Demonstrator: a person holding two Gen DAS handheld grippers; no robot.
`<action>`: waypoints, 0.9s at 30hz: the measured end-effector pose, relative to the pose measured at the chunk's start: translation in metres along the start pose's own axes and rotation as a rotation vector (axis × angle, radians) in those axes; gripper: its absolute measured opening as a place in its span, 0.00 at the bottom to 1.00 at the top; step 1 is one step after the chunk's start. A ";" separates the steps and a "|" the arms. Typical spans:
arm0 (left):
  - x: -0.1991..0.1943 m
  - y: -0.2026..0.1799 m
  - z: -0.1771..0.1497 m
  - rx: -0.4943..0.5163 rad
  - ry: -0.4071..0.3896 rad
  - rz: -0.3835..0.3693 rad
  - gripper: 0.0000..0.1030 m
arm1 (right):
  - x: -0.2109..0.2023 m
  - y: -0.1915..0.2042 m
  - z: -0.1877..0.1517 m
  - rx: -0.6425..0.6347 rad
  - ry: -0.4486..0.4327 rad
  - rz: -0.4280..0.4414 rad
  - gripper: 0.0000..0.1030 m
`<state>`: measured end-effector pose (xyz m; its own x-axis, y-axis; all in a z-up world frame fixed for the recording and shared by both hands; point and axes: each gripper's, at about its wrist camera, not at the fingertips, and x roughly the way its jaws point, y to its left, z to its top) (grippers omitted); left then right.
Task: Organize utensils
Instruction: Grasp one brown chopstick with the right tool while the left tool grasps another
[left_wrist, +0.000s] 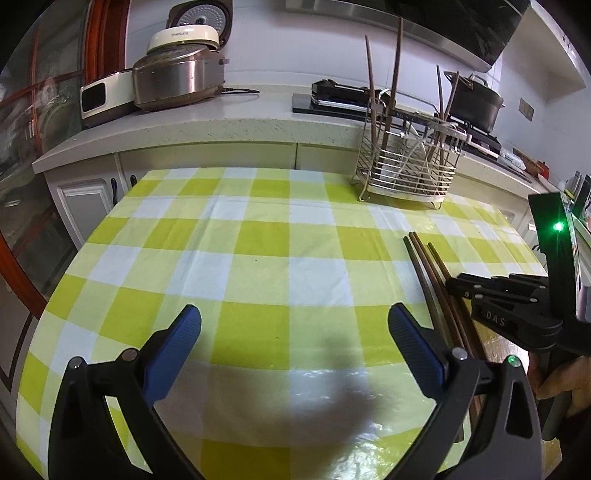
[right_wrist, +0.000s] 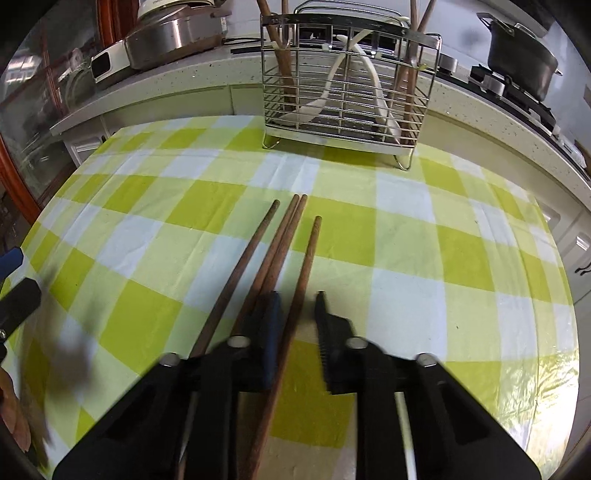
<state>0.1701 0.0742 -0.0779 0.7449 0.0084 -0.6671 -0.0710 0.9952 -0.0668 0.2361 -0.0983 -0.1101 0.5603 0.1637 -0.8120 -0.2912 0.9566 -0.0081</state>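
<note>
Left-wrist view showed the left gripper (left_wrist: 293, 332) low over the green-and-white checked tablecloth (left_wrist: 258, 240), its blue-padded jaws spread wide with nothing between them. Behind it on the counter (left_wrist: 221, 125) sat a rice cooker (left_wrist: 177, 74) whose pale lid carried lettering too small to read with certainty. Further right stood the wire utensil rack (left_wrist: 406, 162) at the far edge of the table, holding upright brown chopsticks and white spoons. Right of the left gripper lay the loose chopsticks (left_wrist: 432, 288), flat on the cloth and pointing away toward the rack, and the right gripper (left_wrist: 454, 286) reached in from the right edge, its tip over them; its black body was stamped "DAS". From the right-wrist view, four chopsticks (right_wrist: 284, 243) lay side by side on the cloth, well short of the rack (right_wrist: 343, 85). The right gripper (right_wrist: 299, 317) had its jaws partly parted around the rightmost chopstick (right_wrist: 306, 273), which ran up between them, seemingly against the left pad and clear of the right one; the other three lay just left of the jaws.
</note>
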 end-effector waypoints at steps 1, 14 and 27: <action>0.001 -0.002 0.000 0.004 0.002 0.001 0.95 | 0.000 0.000 -0.001 -0.002 -0.002 -0.002 0.09; 0.040 -0.055 0.019 0.078 0.054 0.007 0.95 | -0.041 -0.061 -0.024 0.101 -0.125 0.024 0.07; 0.091 -0.103 0.031 0.132 0.114 0.029 0.87 | -0.062 -0.096 -0.036 0.153 -0.174 0.096 0.07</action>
<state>0.2656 -0.0248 -0.1086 0.6630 0.0335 -0.7478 0.0018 0.9989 0.0463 0.2013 -0.2093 -0.0801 0.6649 0.2820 -0.6916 -0.2365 0.9578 0.1631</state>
